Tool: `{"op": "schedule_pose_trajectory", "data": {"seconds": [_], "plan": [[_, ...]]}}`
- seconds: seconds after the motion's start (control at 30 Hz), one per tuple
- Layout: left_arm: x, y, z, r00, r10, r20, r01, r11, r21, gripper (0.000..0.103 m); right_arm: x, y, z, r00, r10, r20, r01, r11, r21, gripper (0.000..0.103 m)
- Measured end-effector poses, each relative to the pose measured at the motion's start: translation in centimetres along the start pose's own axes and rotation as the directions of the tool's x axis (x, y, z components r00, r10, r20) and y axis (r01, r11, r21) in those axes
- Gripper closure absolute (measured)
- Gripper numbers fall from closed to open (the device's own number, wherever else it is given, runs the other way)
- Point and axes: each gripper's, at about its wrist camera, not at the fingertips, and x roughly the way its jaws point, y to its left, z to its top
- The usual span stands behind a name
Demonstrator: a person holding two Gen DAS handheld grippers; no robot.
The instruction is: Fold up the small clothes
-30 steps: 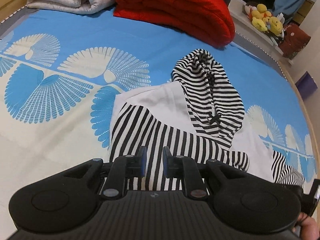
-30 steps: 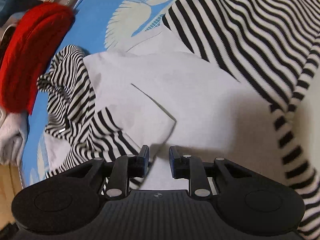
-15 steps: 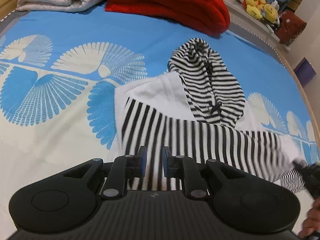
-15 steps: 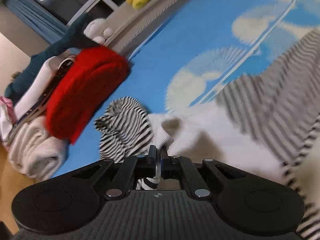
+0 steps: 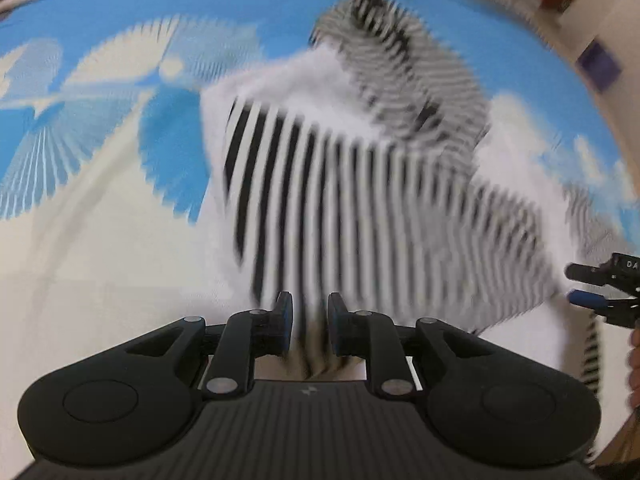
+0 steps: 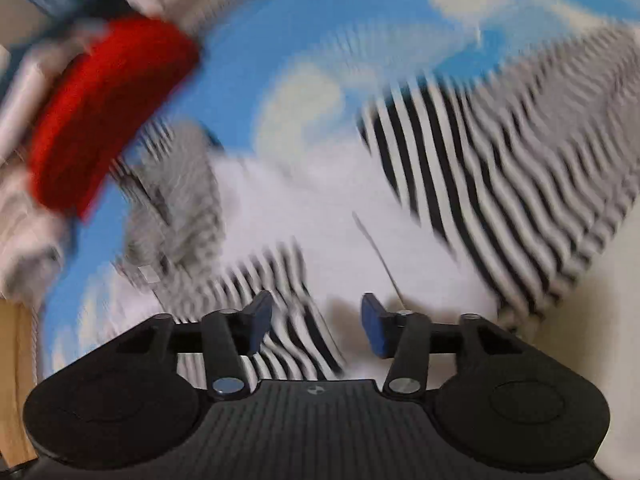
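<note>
A small black-and-white striped hooded top (image 5: 360,184) lies on the blue and cream bedspread (image 5: 100,240); both views are motion-blurred. Its striped sleeve is folded across the white body, and the hood (image 5: 400,64) points away. My left gripper (image 5: 310,322) is open by a narrow gap over the sleeve's near edge, with cloth showing behind the gap. My right gripper (image 6: 316,326) is wide open and empty above the white body (image 6: 320,208) and a striped sleeve (image 6: 288,280). It also shows at the right edge of the left wrist view (image 5: 600,288).
A folded red blanket (image 6: 104,112) and a pale folded blanket (image 6: 24,240) lie at the head of the bed. A wooden bed edge (image 6: 16,380) shows at the lower left of the right wrist view.
My right gripper was shut on the sleeve cuff half a second ago; it has opened wide and let it go. The sleeve now lies across the body. My left gripper has moved closer to the top.
</note>
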Motion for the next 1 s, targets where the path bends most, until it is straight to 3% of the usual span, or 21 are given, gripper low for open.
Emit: {"op": "schedule_pose_trajectory", "data": {"seconds": [0.07, 0.13, 0.33, 0.5, 0.57, 0.63, 0.7, 0.77, 0.87, 1.0], "plan": [[1.6, 0.3, -0.9, 0.998, 0.038, -0.053, -0.037, 0.999, 0.014, 0.083, 1.1, -1.4, -0.1, 0.997, -0.062, -0.052, 0.064, 0.996, 0.058, 0.050], [2.1, 0.4, -1.3, 0.997, 0.055, -0.062, -0.055, 0.998, 0.015, 0.083, 0.6, -1.8, 0.0, 0.998, -0.037, -0.046, 0.042, 0.994, 0.104, 0.050], [-0.9, -0.9, -0.3, 0.999, -0.012, 0.045, 0.012, 1.000, 0.004, 0.073, -2.6, -0.4, 0.1, 0.999, 0.024, 0.033, -0.025, 0.999, 0.023, 0.044], [0.9, -0.9, -0.8, 0.998, 0.051, -0.036, -0.050, 0.999, 0.009, 0.072, -2.2, -0.8, 0.0, 1.000, -0.003, 0.010, 0.002, 0.998, 0.066, 0.044], [0.1, -1.2, -0.7, 0.997, 0.073, 0.010, -0.073, 0.997, 0.019, 0.072, -2.5, -0.1, -0.2, 0.999, -0.017, 0.033, 0.016, 0.999, 0.041, 0.044], [-1.6, -1.8, -0.6, 0.988, 0.115, 0.099, -0.118, 0.993, 0.023, 0.072, -4.3, 1.4, -0.7, 0.990, -0.060, 0.126, 0.070, 0.994, -0.078, 0.044], [-3.3, -2.4, -0.6, 0.973, 0.143, 0.184, -0.150, 0.988, 0.029, 0.071, -6.3, 4.1, -1.5, 0.955, -0.100, 0.279, 0.174, 0.951, -0.254, 0.044], [-4.4, -2.9, -0.9, 0.959, 0.149, 0.240, -0.158, 0.987, 0.019, 0.068, -7.7, 5.7, -2.2, 0.931, -0.080, 0.356, 0.210, 0.915, -0.344, 0.040], [-5.7, -3.7, -1.6, 0.942, 0.155, 0.296, -0.165, 0.986, 0.010, 0.068, -9.4, 6.5, -3.4, 0.924, -0.021, 0.382, 0.188, 0.894, -0.406, 0.039], [-7.5, -4.7, -3.1, 0.917, 0.169, 0.362, -0.186, 0.982, 0.012, 0.068, -10.2, 6.3, -5.0, 0.926, -0.015, 0.377, 0.194, 0.875, -0.443, 0.039]]}}
